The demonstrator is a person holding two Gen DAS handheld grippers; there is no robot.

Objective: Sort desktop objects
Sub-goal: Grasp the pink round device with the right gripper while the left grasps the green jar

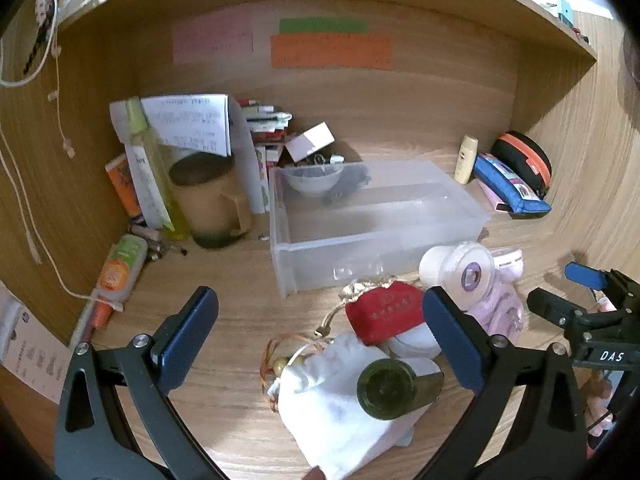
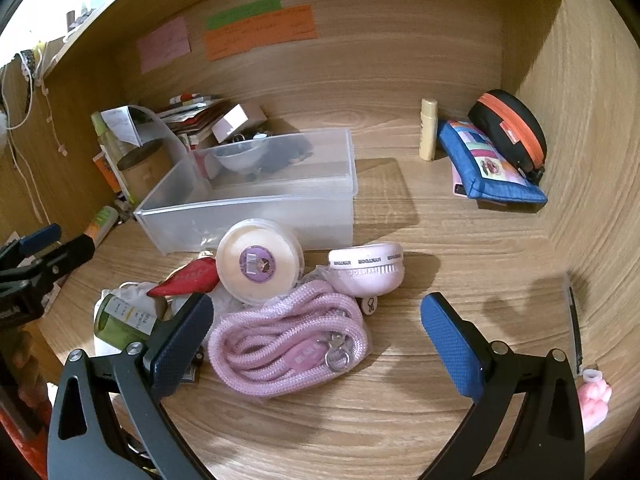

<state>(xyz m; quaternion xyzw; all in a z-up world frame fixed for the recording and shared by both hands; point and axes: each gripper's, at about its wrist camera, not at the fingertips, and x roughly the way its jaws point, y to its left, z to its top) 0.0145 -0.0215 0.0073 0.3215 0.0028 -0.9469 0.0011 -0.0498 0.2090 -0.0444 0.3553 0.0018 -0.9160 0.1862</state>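
A clear plastic bin (image 1: 460,216) (image 2: 344,152) stands mid-desk with a small clear bowl (image 1: 314,180) at its back. In front lies a pile: a green bottle (image 1: 394,388) (image 2: 124,320) on a white pouch (image 1: 332,408), a red pouch (image 1: 384,312) (image 2: 188,278), a round white jar with a purple label (image 1: 464,270) (image 2: 256,262), a pink round case (image 2: 366,270) and a pink coiled rope strap (image 2: 284,344). My left gripper (image 1: 320,328) is open above the pouches. My right gripper (image 2: 316,328) is open over the rope.
A tan mug (image 1: 208,196), a yellow-green spray bottle (image 1: 156,164), papers and books crowd the back left. A cream tube (image 2: 427,130), a blue pouch (image 2: 488,168) and a black-orange case (image 2: 516,128) sit back right. A pink toy (image 2: 594,398) lies at right.
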